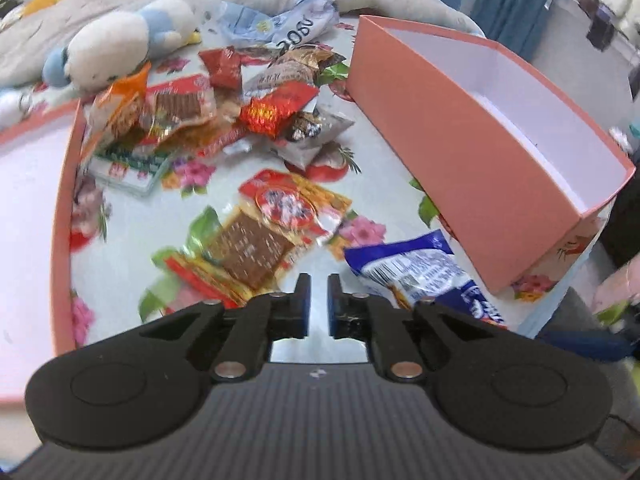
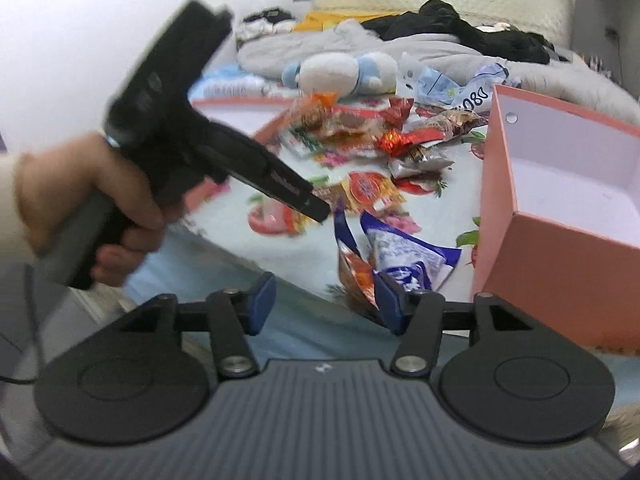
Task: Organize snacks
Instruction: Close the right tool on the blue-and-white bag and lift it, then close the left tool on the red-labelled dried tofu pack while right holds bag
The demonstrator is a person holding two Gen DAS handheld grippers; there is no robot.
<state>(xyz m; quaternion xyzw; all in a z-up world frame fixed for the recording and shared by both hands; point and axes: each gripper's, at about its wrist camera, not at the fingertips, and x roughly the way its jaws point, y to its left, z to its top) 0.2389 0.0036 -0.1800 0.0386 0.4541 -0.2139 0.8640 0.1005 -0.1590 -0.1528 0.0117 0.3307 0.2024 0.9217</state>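
Snack packets lie scattered on a floral sheet (image 1: 120,264). A red and brown packet (image 1: 264,236) lies just ahead of my left gripper (image 1: 318,298), whose jaws are nearly closed and empty. A blue and white packet (image 1: 416,268) lies to its right; it also shows in the right wrist view (image 2: 404,256). An open, empty pink box (image 1: 472,148) stands at the right (image 2: 568,216). My right gripper (image 2: 324,304) is open and empty, its right finger next to the blue packet. The left gripper also shows, held by a hand (image 2: 312,208).
A heap of several red, orange and silver packets (image 1: 208,108) lies at the back. A pink box lid (image 1: 64,208) lies at the left. A white and blue plush toy (image 1: 120,44) and grey bedding (image 2: 440,52) lie behind.
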